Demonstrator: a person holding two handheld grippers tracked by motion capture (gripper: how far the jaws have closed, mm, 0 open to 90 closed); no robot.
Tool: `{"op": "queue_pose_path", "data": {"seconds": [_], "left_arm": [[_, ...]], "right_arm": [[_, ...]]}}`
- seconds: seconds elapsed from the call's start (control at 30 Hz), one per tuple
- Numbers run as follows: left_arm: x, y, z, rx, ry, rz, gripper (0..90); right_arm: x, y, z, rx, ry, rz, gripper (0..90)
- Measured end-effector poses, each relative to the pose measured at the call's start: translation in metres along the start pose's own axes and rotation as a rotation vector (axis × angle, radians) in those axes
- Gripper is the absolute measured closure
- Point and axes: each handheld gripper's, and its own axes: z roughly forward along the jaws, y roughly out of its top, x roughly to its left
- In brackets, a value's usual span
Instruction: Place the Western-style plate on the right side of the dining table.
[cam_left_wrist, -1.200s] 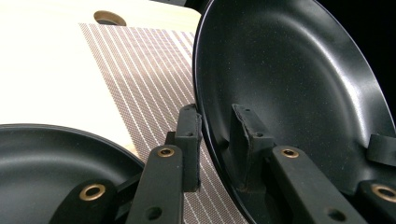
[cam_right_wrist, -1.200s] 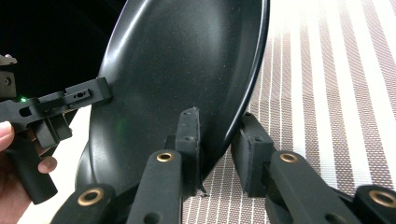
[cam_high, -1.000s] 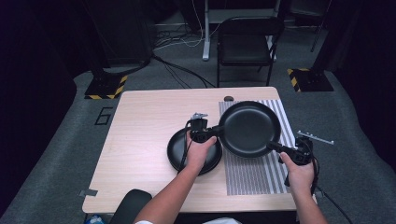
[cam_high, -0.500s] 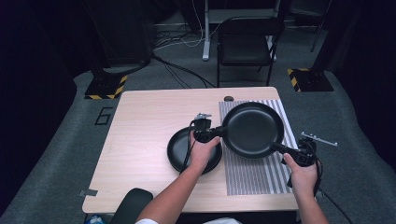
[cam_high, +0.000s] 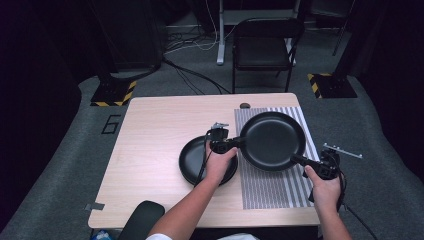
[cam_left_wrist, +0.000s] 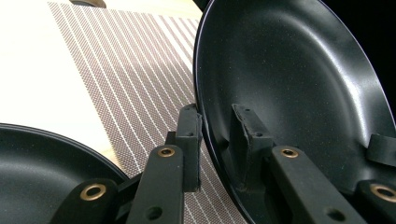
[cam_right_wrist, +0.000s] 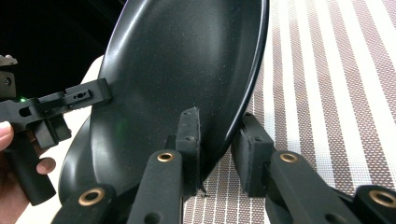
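Barely any change from a second ago: large black pan (cam_high: 272, 140) remains lifted over the striped placemat (cam_high: 270, 187), just right of the smaller pan (cam_high: 192, 162) on the table (cam_high: 150, 130); looks like a steady two-handed carry; left gripper (cam_high: 239, 143) clamps the near-left rim, right gripper (cam_high: 296, 159) clamps the opposite rim; high view gives layout; left gripper view shows pads (cam_left_wrist: 189, 140) straddling the rim; right gripper view shows the same bite (cam_right_wrist: 252, 154).
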Motion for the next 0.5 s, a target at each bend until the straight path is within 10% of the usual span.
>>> {"op": "queue_pose_path", "data": {"seconds": [0.5], "left_arm": [[0.007, -0.005, 0.012, 0.025, 0.004, -0.013, 73.5]], "right_arm": [[-0.009, -0.001, 0.007, 0.021, -0.013, 0.003, 73.2]]}}
